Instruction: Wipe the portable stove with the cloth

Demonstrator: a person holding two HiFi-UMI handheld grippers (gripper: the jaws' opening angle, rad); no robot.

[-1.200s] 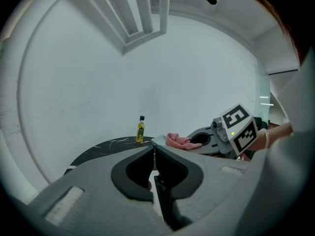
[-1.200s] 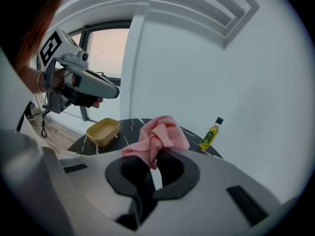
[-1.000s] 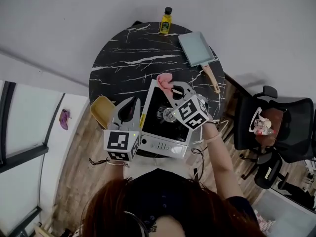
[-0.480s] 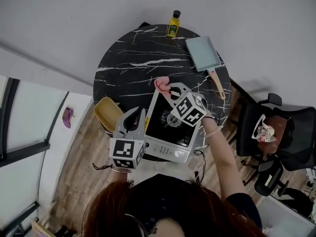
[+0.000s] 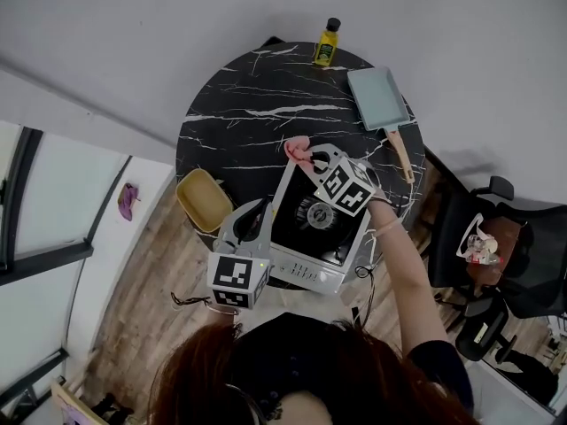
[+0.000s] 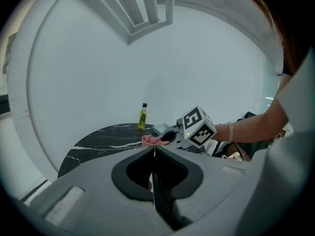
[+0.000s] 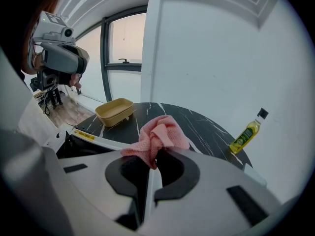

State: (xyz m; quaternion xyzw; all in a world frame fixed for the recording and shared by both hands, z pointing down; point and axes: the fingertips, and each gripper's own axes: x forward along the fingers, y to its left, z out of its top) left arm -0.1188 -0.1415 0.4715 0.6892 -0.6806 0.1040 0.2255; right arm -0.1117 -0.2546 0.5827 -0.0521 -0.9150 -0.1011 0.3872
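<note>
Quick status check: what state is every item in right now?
cloth: bunched, pinched at the stove's far corner.
right gripper: shut on cloth.
left gripper: shut, empty.
portable stove: burner bare.
oil bottle: upright, capped.
blue pan: empty.
yellow tray: empty.

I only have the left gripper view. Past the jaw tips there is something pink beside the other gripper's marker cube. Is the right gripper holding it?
Observer: Yes. The right gripper view shows the right gripper with its jaws closed on the pink cloth.
Operator: Where is the cloth relative to the stove?
Observer: In the head view it is at the far left corner of the portable stove.
Operator: Is anything on the table outside my view?
Observer: A yellow tray sits on the table, left of the stove.
</note>
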